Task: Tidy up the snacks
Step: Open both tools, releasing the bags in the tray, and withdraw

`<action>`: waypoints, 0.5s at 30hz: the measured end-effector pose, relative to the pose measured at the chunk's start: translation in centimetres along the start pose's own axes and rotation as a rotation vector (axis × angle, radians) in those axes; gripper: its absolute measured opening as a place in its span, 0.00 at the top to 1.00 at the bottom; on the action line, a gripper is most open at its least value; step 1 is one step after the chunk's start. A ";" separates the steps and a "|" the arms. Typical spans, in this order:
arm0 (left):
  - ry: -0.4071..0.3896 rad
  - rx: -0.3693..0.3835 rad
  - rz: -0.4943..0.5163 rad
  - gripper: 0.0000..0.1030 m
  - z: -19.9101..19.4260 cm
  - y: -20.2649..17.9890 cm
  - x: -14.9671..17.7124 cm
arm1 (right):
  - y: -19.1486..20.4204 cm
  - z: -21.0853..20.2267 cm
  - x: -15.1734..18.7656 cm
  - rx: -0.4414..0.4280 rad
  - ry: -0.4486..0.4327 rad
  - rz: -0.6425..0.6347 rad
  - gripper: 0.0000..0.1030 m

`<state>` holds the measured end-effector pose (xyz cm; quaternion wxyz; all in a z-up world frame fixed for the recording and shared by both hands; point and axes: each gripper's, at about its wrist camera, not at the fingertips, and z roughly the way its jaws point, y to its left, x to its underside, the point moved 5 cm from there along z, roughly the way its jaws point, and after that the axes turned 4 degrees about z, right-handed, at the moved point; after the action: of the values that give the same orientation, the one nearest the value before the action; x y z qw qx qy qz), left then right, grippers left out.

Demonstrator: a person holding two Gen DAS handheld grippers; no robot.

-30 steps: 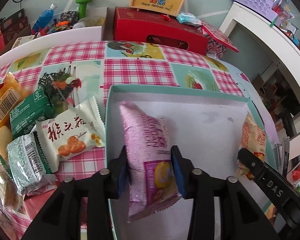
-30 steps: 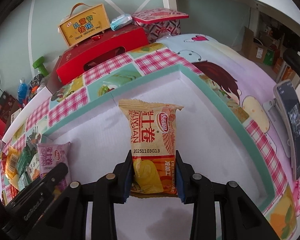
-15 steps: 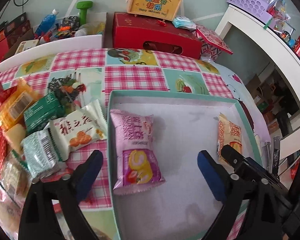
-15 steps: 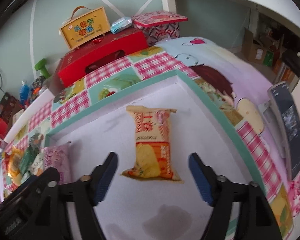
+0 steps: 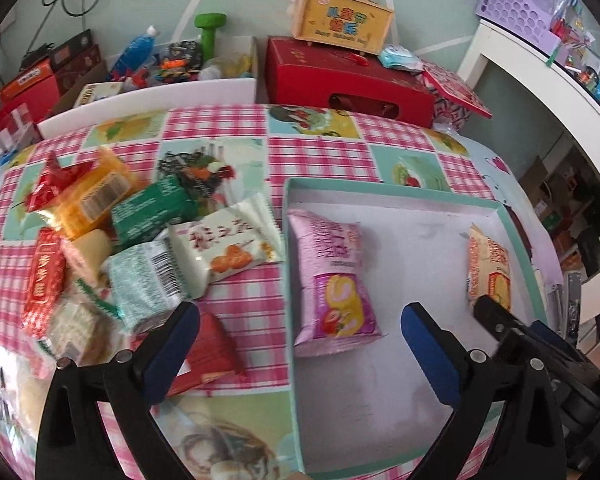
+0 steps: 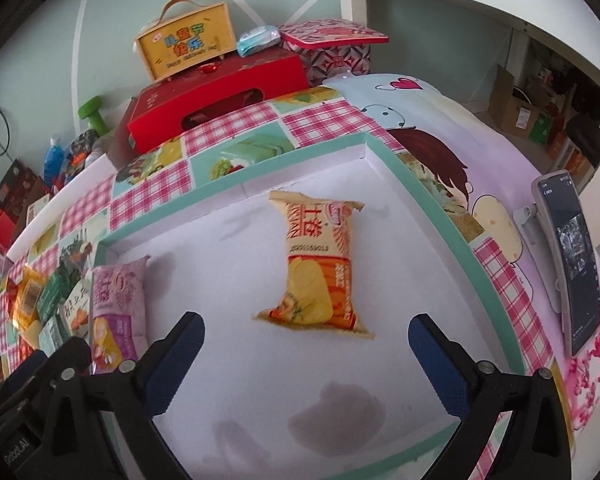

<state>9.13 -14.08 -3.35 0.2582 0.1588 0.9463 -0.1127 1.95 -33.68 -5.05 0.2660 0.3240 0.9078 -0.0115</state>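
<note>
A shallow white tray with a teal rim (image 5: 380, 190) (image 6: 420, 184) sits on the checked tablecloth. A pink snack packet (image 5: 332, 276) (image 6: 116, 300) lies flat at the tray's left side. My left gripper (image 5: 298, 312) hangs above its near end, jaws opening wide, pads clear of it. A yellow-orange snack packet (image 6: 320, 268) (image 5: 488, 268) lies in the tray's right half. My right gripper (image 6: 306, 322) is above its near end, jaws opening, not touching it. Left of the tray is a pile of loose snacks, among them a white packet (image 5: 228, 248) and a green packet (image 5: 152, 212).
A red box (image 5: 340, 76) with a yellow carry box (image 5: 342, 16) on it stands behind the table. A phone on a stand (image 6: 568, 256) is right of the tray. A white shelf (image 5: 560, 92) runs along the right. Clutter with a green dumbbell (image 5: 210, 32) lies at the back left.
Both grippers have let go of their packets and spread wide; each packet now lies flat in the tray. The left gripper has drawn back and risen; the right has barely moved.
</note>
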 end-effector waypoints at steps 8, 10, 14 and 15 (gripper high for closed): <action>0.039 -0.022 -0.064 0.02 -1.4 2.5 1.7 | 1.7 -2.7 1.2 -0.038 -0.031 -0.038 0.00; 0.047 -0.028 -0.076 0.02 -1.9 3.1 2.2 | 2.2 -3.1 1.6 -0.068 -0.029 -0.041 0.00; 0.049 -0.060 -0.093 0.02 -2.9 4.3 2.8 | 3.5 -3.8 2.8 -0.102 -0.017 -0.074 0.00; 0.047 -0.061 -0.099 0.02 -3.2 4.6 2.9 | 3.9 -3.8 3.1 -0.104 -0.016 -0.084 0.00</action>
<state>6.95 -8.19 -2.79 0.2348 0.1065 0.9617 -0.0926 0.46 -28.09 -2.71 0.2889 0.2714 0.9178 0.0217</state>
